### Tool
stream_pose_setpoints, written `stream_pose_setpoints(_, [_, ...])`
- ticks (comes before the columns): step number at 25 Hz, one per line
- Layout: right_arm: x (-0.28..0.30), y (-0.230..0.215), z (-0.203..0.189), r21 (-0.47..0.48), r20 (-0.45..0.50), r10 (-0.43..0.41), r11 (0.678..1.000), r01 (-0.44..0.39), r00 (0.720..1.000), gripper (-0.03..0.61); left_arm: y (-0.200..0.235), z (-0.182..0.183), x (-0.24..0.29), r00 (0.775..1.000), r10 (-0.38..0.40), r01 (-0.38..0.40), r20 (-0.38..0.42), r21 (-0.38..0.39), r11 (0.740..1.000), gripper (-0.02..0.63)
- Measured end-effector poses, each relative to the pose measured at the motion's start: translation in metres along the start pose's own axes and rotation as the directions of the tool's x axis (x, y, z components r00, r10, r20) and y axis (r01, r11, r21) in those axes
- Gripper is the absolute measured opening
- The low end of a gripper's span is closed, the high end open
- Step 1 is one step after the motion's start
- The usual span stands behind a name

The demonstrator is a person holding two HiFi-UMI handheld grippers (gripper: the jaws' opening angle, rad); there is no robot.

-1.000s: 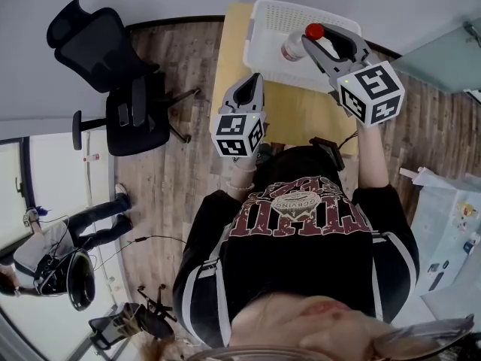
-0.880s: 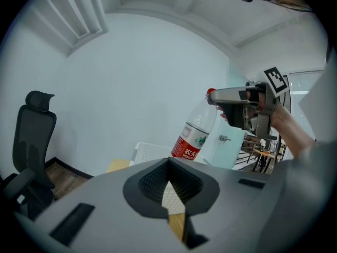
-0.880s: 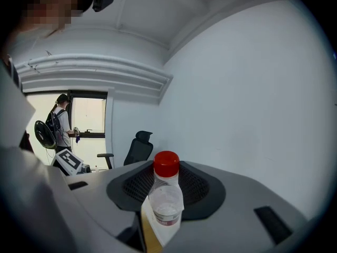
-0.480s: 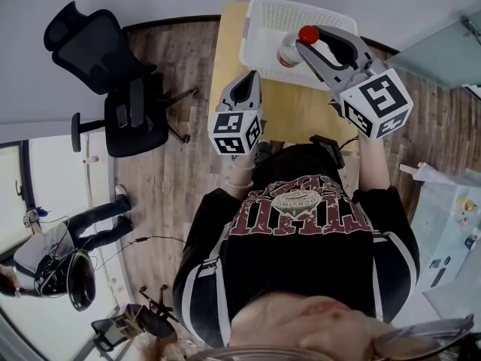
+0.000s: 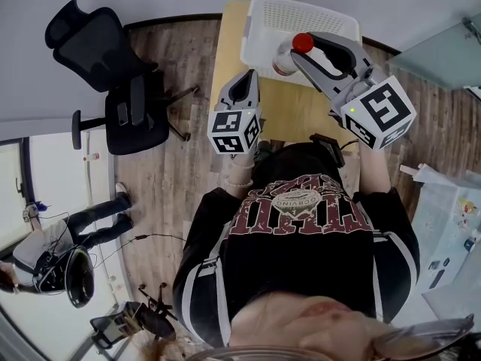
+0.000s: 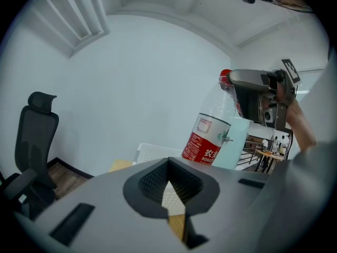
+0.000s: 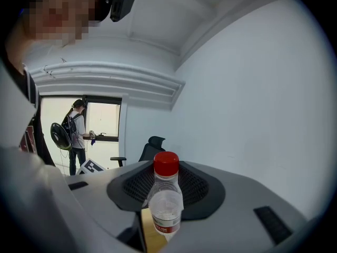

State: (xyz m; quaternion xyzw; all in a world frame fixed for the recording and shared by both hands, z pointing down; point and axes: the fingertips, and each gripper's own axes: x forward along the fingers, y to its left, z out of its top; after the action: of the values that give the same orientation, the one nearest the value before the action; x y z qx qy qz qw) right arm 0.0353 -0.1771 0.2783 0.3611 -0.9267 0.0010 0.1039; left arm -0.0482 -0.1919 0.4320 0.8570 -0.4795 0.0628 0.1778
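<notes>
Right gripper (image 5: pixel 299 50) clamped on red-capped bottle (image 5: pixel 283 56), over white basket (image 5: pixel 263 17) at 12 o'clock on tabletop (image 5: pixel 297 115), left gripper (image 5: pixel 242 83) closed, empty, at 8 o'clock of bottle.

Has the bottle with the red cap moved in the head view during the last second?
Yes. Against the white basket, the bottle, clamped in the right hand-held gripper, has shifted left and slightly toward the person.

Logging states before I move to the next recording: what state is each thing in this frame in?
Bottle: cap on, tilted, held off the table.
Right gripper: jaws shut on the bottle near its cap.
Left gripper: jaws together, holding nothing.
Basket: upright on the table, nothing seen inside.
Chair: unoccupied.
</notes>
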Motion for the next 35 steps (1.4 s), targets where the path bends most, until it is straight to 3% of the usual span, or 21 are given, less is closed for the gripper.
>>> stream_pose_setpoints(24, [-0.005, 0.028, -0.034, 0.048, -0.036, 0.122, 0.992, -0.121, 0.992, 0.152, -0.01, -0.002, 0.008, 1.0, -0.001, 0.001, -0.015, 0.009, 1.0, 0.04])
stream_pose_setpoints(35, [0.016, 0.034, -0.066, 0.054, -0.095, 0.128, 0.991, -0.124, 0.987, 0.152, 0.004, -0.007, 0.011, 1.0, -0.002, 0.002, -0.031, 0.005, 1.0, 0.04])
